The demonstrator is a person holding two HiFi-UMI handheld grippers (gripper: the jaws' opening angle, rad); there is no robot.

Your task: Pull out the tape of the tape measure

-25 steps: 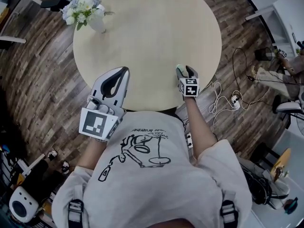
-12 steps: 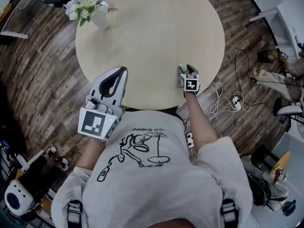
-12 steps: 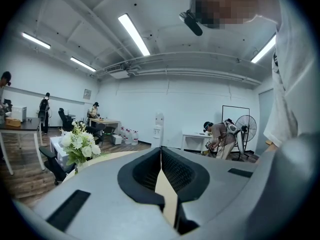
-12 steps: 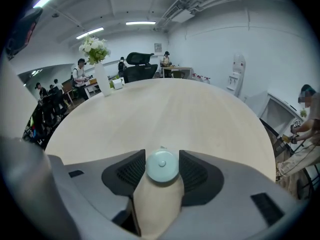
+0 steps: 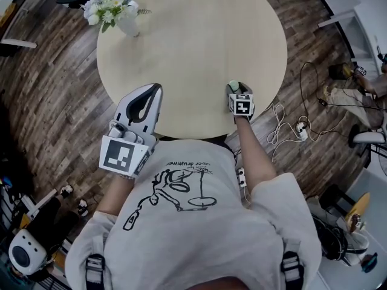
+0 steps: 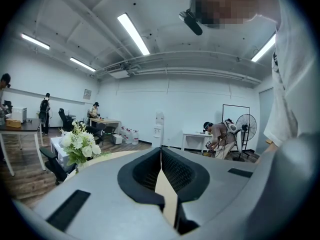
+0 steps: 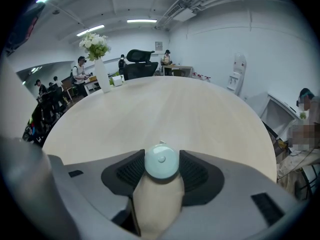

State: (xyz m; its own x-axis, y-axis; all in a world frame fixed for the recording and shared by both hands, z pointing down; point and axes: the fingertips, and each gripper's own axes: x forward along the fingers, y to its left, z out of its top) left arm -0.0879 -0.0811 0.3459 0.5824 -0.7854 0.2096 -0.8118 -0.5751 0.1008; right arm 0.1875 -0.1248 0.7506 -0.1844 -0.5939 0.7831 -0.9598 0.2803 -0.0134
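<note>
The right hand-held gripper clamped a round pale-green tape measure over the table's near edge. The measure was plain in that gripper's view and barely visible from the head view. The left hand-held gripper's jaws met, empty. A flower vase stood at the far edge.

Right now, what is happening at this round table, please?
A person stands at a round table with a gripper in each hand. The right gripper is shut on a small round tape measure at the table's near edge. The left gripper is shut and empty. No tape shows pulled out yet. A vase of flowers stands at the far side.
</note>
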